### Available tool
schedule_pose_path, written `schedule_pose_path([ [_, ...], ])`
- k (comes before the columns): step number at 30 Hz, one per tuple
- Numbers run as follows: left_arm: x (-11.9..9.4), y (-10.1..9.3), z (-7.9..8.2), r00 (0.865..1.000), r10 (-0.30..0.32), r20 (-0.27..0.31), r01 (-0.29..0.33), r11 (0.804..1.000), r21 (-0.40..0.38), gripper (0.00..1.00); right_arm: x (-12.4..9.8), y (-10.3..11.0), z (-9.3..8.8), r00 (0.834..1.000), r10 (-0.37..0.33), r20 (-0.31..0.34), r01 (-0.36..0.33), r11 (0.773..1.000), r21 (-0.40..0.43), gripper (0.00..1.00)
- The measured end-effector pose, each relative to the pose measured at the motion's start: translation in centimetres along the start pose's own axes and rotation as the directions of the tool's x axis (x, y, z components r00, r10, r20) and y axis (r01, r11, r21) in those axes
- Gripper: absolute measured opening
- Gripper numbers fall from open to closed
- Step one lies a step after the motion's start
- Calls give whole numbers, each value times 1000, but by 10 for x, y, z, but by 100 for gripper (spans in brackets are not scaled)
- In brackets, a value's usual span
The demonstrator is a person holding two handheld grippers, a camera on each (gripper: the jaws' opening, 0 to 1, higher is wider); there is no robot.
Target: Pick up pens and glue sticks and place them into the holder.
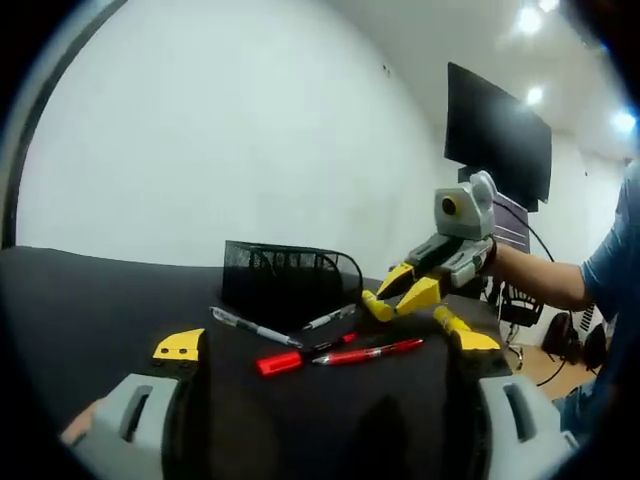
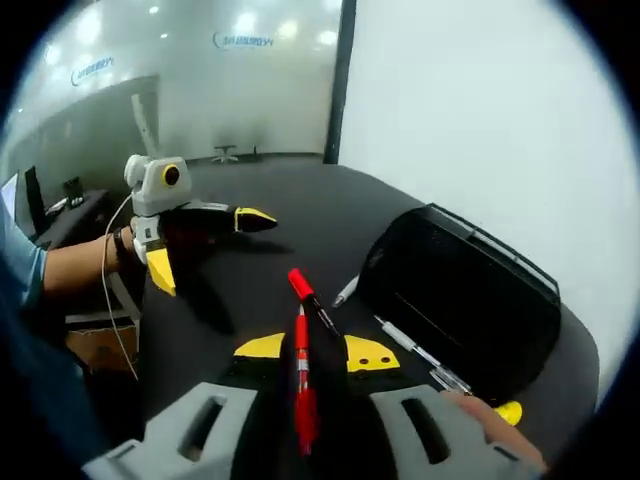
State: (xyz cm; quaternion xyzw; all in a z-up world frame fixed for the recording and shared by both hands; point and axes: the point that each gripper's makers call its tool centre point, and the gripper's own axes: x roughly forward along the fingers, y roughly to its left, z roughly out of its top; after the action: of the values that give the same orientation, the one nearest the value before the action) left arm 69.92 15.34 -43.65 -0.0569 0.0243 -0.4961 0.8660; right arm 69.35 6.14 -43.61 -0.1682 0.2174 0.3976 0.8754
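1. Left gripper view: my left tongs [image 1: 325, 345] sit nearest, jaws wide apart and empty, low over the table [image 1: 80, 290]. Ahead lie a red marker [image 1: 300, 357], red pen [image 1: 368, 352] and grey pen [image 1: 252, 328], with the mesh holder [image 1: 285, 272] behind them.
2. Same view shows my right tongs [image 1: 408, 296] coming in from the right; whether they grip anything I cannot tell.
3. Right gripper view: right tongs [image 2: 305, 352] appear clamped on a red pen [image 2: 303, 385], presumably to carry it. Holder [image 2: 465, 300] is ahead-right, red marker [image 2: 312, 298] just past the tips.

blue lettering on far glass wall [image 2: 245, 40], too blurred to read
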Motion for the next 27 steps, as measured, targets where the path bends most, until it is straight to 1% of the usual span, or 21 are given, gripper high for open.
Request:
schedule_pose_path([
  [5,1,-3,-2,1000,-8,-11,8,1000,15,92,19,8,-2,999,23,-48,-23,1000,-11,14],
  [6,1,-3,-2,1000,-9,-10,10,1000,15,92,22,10,-5,997,31,-70,-32,999,-12,13],
  [8,0,-4,-1,1000,-12,-6,12,1000,15,92,30,8,-8,995,29,-93,-31,999,-22,13],
  [10,0,-4,0,1000,-15,-1,15,1000,14,92,35,12,-11,993,29,-117,-33,999,-36,13],
  [11,0,-4,0,1000,-16,1,16,1000,14,92,38,10,-11,992,29,-123,-33,999,-37,13],
  [15,-1,-5,1,1000,-21,6,20,1000,14,92,45,12,-14,988,35,-153,-39,999,-25,13],
  [18,-1,-6,1,1000,-22,5,22,1000,16,92,51,12,-18,981,37,-190,-42,999,-20,10],
  [22,0,-6,1,1000,-24,4,24,1000,18,92,57,8,-20,978,26,-207,-32,999,-24,10],
  [27,0,-6,1,1000,-24,5,24,1000,20,91,64,6,-19,976,31,-213,-34,999,-10,10],
])
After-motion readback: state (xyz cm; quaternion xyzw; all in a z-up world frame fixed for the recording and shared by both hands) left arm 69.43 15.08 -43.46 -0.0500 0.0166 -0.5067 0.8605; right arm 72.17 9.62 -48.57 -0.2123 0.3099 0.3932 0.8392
